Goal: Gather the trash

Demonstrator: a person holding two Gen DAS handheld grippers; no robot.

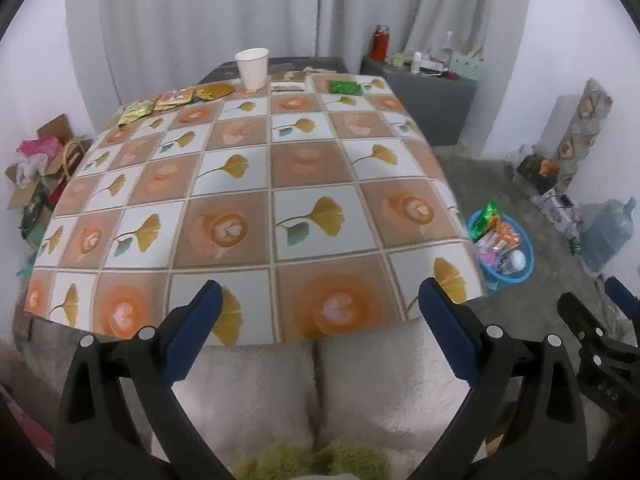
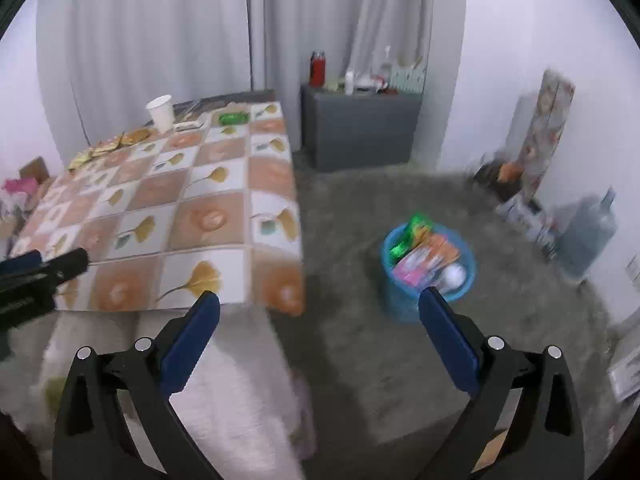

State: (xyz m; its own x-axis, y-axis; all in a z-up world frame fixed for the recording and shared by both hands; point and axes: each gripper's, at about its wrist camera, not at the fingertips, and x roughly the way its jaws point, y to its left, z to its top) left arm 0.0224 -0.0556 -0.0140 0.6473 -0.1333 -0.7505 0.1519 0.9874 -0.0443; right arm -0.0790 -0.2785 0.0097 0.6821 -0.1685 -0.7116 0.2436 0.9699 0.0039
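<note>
Bench (image 1: 256,184): covered by a checked cloth of ginkgo leaves and latte cups; its near edge sits just beyond the left gripper.

Trash, far end of bench: paper cup (image 1: 252,68), upright; gold wrappers (image 1: 176,102) in a row left of the cup, touching one another; a flat pale packet (image 1: 287,87) right of the cup; green wrapper (image 1: 344,87) further right, near the far right corner. No print on any of these can be read.

Bin (image 2: 430,264): blue, on the grey carpet (image 2: 400,208) to the right of the bench, well apart from the table trash. Holds green, orange and pink wrappers and a white round item; lettering blurred, unreadable. Its lower rim is partly hidden by a right pad.

Left gripper (image 1: 320,308): jaws spread wide, nothing between them, held over a pale cushion (image 1: 352,384) at the bench's near edge.

Right gripper (image 2: 320,316): jaws spread wide, nothing held, over the carpet between bench corner and bin. Right wrist view is motion-blurred.

Background: grey cabinet (image 1: 424,96) by the curtain (image 1: 200,8), carrying a red flask (image 1: 379,42) and small clutter too small to identify; cardboard boxes (image 1: 40,168) on the floor at left, cut off; a water jug (image 1: 608,232) at right, blurred.
</note>
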